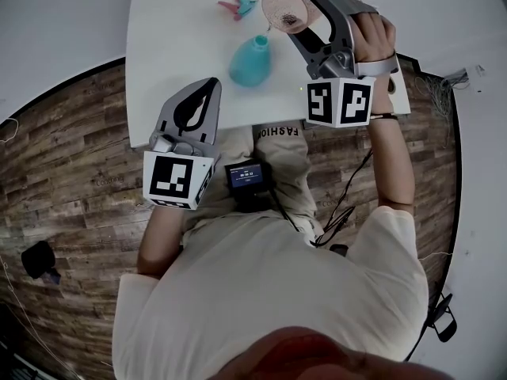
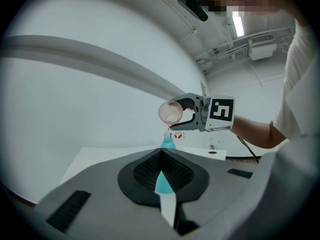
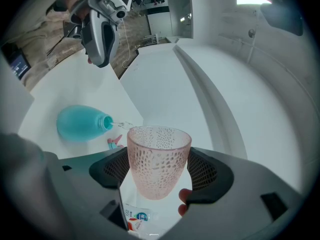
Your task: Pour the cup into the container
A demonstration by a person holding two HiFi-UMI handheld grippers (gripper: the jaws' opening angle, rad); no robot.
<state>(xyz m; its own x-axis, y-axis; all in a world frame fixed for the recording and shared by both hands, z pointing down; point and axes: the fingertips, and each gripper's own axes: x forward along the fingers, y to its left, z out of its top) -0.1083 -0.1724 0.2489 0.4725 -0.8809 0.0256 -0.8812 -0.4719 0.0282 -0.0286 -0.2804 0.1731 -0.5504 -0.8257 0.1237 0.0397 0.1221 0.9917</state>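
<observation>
Operator, beige short-sleeved shirt.
Grey left gripper and right gripper, black-and-white marker cubes; black cable below chest screen.

The pink cup looks translucent and dimpled all over, the teal container smooth matt plastic, the white table smooth, the floor weathered, grainy wood planks.

Table lies open left of the teal container and clip.
</observation>
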